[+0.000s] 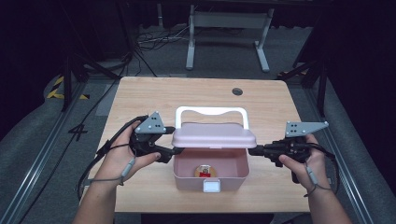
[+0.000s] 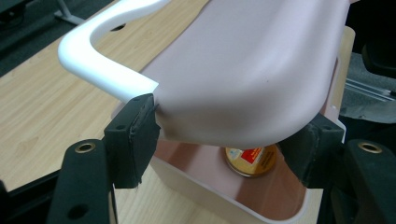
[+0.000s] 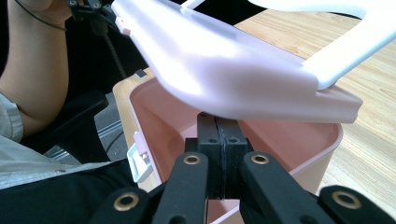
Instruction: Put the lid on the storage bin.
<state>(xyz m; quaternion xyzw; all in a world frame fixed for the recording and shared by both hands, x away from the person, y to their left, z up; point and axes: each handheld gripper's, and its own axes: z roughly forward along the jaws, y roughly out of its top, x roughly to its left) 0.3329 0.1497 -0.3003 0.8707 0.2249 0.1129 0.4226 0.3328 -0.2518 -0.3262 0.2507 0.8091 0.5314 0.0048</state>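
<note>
High view: one pink box (image 1: 211, 176) sits at the near middle of the tabletop (image 1: 140, 98), and its lid (image 1: 214, 136) hangs above it, raised off the rim and roughly level. The lid is pale pink, smooth and rounded at the corners, with one white handle (image 1: 211, 112) arching along its far edge. The box is the same pink, with one white latch (image 1: 211, 187) on its near wall. Inside lies one round tin (image 1: 204, 171) with a gold rim and a red and yellow label, alone on the box floor.

Two grippers are on the job, one at each end of the lid. The left gripper (image 1: 179, 150) meets the lid's left end. In the left gripper view its jaws straddle that rounded end (image 2: 243, 79), spread wide; one pad sits right at the corner where the handle joins, the other is at the far side, and I cannot tell whether they press on the plastic. The right gripper (image 1: 252, 150) is at the lid's right end. In the right gripper view its jaws are pressed together just under the lid's edge (image 3: 233, 79), pads meeting with nothing between them. The box interior (image 3: 177, 121) shows open below.
</note>
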